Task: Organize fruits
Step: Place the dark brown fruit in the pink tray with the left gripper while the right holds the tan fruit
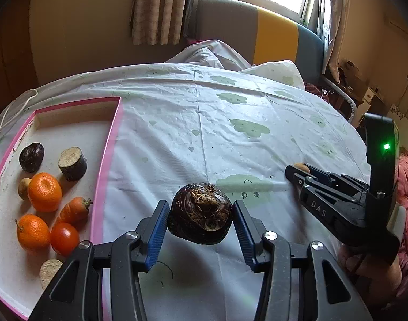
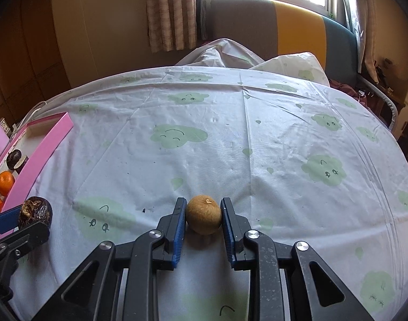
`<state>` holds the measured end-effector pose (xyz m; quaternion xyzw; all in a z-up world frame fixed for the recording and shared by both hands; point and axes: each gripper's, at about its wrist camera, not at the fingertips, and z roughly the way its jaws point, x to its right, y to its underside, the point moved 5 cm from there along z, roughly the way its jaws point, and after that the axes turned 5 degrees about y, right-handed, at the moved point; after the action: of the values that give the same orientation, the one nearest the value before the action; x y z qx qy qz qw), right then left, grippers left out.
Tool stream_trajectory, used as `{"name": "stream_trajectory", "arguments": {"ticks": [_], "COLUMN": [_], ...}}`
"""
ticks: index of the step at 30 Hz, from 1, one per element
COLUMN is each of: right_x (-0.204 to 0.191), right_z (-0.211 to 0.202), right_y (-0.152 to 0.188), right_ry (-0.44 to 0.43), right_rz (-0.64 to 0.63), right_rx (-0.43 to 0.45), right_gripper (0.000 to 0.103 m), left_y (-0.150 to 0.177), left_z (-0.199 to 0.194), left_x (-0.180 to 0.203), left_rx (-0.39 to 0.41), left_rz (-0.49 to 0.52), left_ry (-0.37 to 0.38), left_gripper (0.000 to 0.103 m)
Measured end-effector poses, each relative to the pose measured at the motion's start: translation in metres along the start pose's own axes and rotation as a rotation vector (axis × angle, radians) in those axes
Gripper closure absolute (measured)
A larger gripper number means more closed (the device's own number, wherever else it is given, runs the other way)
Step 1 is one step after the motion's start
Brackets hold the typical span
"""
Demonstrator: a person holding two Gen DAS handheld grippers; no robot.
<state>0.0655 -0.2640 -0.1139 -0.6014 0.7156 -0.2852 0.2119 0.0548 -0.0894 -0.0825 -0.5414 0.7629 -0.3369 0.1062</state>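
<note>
My left gripper (image 1: 200,214) is shut on a dark brown round fruit (image 1: 201,214), held just above the tablecloth, right of the pink-rimmed tray (image 1: 107,144). The tray holds two oranges (image 1: 44,192), a tomato (image 1: 64,238), a carrot piece (image 1: 74,210), a dark fruit (image 1: 31,157) and cut root chunks (image 1: 72,163). My right gripper (image 2: 203,214) is shut on a small tan round fruit (image 2: 203,218) low over the cloth. In the left wrist view the right gripper (image 1: 297,172) is at the right. In the right wrist view the left gripper (image 2: 30,218) with its dark fruit (image 2: 35,212) is at the left.
A white tablecloth with green cloud prints (image 2: 230,139) covers the round table. A grey, yellow and blue headboard (image 1: 273,37) and curtains (image 1: 158,8) stand behind. A white cable (image 1: 14,107) lies past the tray's far left corner.
</note>
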Motion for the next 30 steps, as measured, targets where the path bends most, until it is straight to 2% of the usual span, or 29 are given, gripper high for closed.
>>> {"name": "stream_trajectory", "arguments": {"ticks": [9,15,20,27,30], "right_x": [-0.001,-0.001,-0.001,-0.001,-0.001], "right_z": [-0.001,-0.001,-0.001,-0.001,-0.001], "right_y": [0.000,0.000,0.000,0.000,0.000], "right_ry": [0.001,0.002,0.003,0.005,0.008], "right_rz": [-0.001,-0.002,-0.004,-0.006,-0.008], "right_rx": [0.000,0.001,0.001,0.001,0.001], "right_gripper": [0.077,0.077,0.077,0.077,0.077], "left_y": [-0.017,-0.015,-0.008,-0.001,0.002], "left_z": [-0.044,-0.059,-0.073,-0.087,-0.083], "left_x": [-0.022,-0.053,-0.094,-0.173,-0.196], "left_rx": [0.082,0.088,0.096,0.110,0.095], "left_rz": [-0.033,-0.091,-0.172,-0.300,-0.346], "left_ry": [-0.035,-0.083,-0.131,-0.267,-0.293], "left_gripper": [0.054,0.054,0.054,0.053,0.053]}}
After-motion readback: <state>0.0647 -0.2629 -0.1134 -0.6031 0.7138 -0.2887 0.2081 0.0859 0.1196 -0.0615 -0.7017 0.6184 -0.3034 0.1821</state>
